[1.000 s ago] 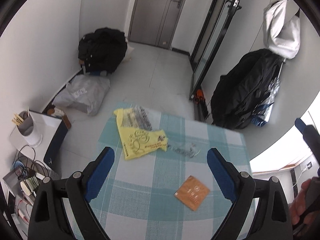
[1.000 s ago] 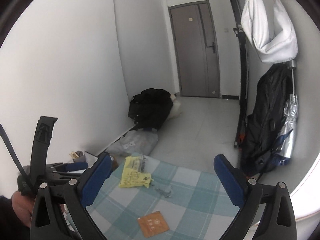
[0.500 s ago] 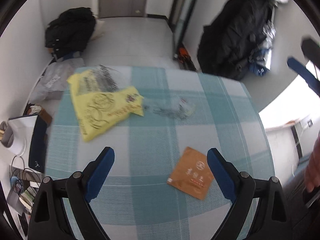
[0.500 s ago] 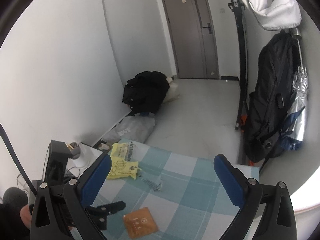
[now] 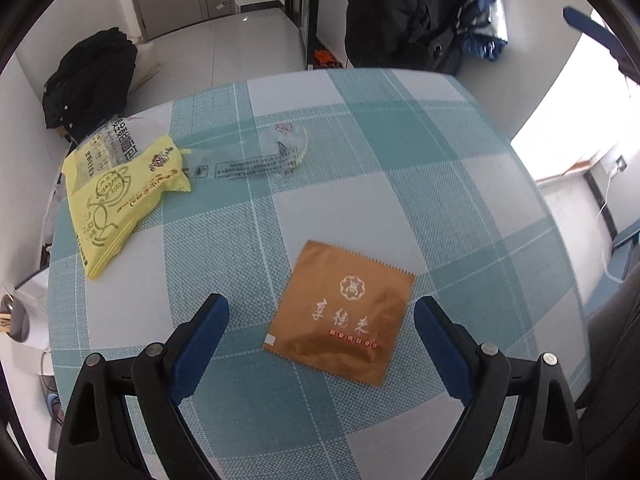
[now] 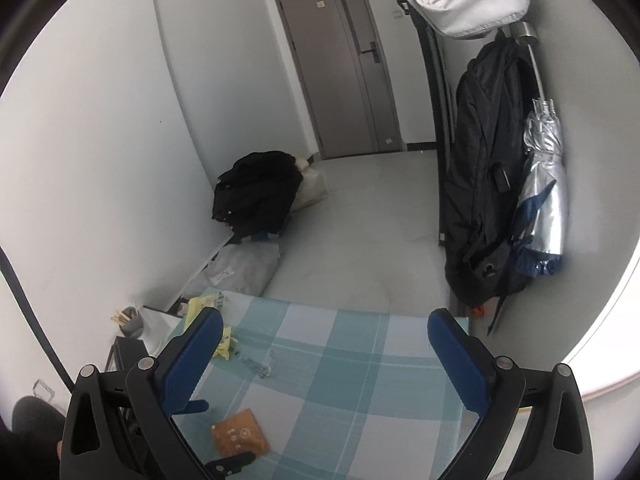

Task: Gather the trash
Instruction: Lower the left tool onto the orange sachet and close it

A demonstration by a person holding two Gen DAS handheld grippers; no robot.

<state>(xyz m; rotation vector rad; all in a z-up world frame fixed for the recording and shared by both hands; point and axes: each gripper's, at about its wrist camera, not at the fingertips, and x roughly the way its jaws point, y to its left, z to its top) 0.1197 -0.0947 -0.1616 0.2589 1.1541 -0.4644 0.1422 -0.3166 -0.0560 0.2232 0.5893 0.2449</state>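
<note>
An orange-brown foil packet (image 5: 344,314) lies flat on the teal checked tablecloth (image 5: 420,184). My left gripper (image 5: 320,336) is open and empty, low over the table, its fingers either side of the packet. A yellow plastic bag (image 5: 120,196) lies at the table's far left and a clear crumpled wrapper (image 5: 256,160) beside it. My right gripper (image 6: 324,356) is open and empty, higher and further back. In the right wrist view the packet (image 6: 240,438) lies between the tips of the left gripper, with the yellow bag (image 6: 208,320) and clear wrapper (image 6: 256,364) further off.
Past the table's far edge is a grey floor with a black bag (image 6: 256,192) and a grey sack (image 6: 244,268) by the left wall. A black backpack (image 6: 488,184) and a silver umbrella (image 6: 544,184) hang on the right. A cup of sticks (image 6: 130,320) stands left of the table.
My left gripper has dropped towards the table and moved over the orange packet, which now lies between its fingers. My right gripper has drifted slightly and stays open.
</note>
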